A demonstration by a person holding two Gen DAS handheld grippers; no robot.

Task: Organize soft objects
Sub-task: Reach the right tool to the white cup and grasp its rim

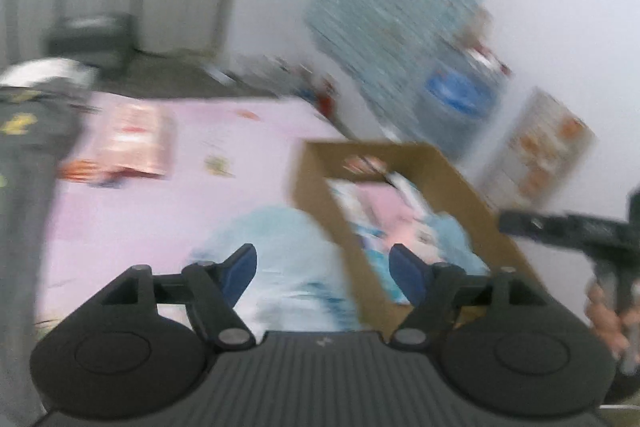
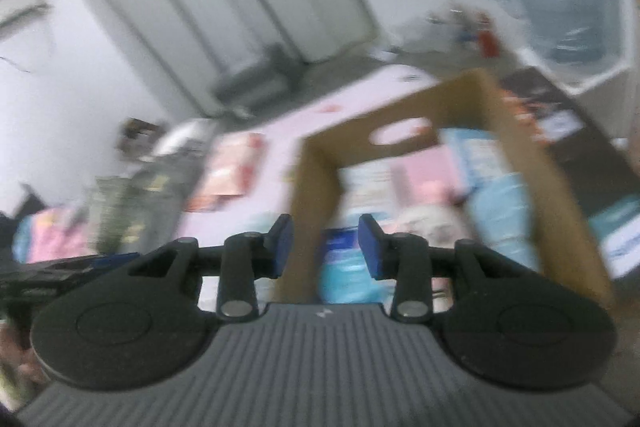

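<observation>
Pale-blue soft packs [image 1: 280, 267] blurred, some inside cardboard box [image 1: 316, 179], left tongs [image 1: 324, 265], right tongs [image 2: 325, 247] released, empty.

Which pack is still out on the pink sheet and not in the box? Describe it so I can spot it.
Start at the pink sheet and find the open cardboard box with soft packs in it. The orange-and-white pack lies flat, well away from the box toward the sheet's far side. It is the only warm-coloured pack; those near the box are pale blue.
</observation>
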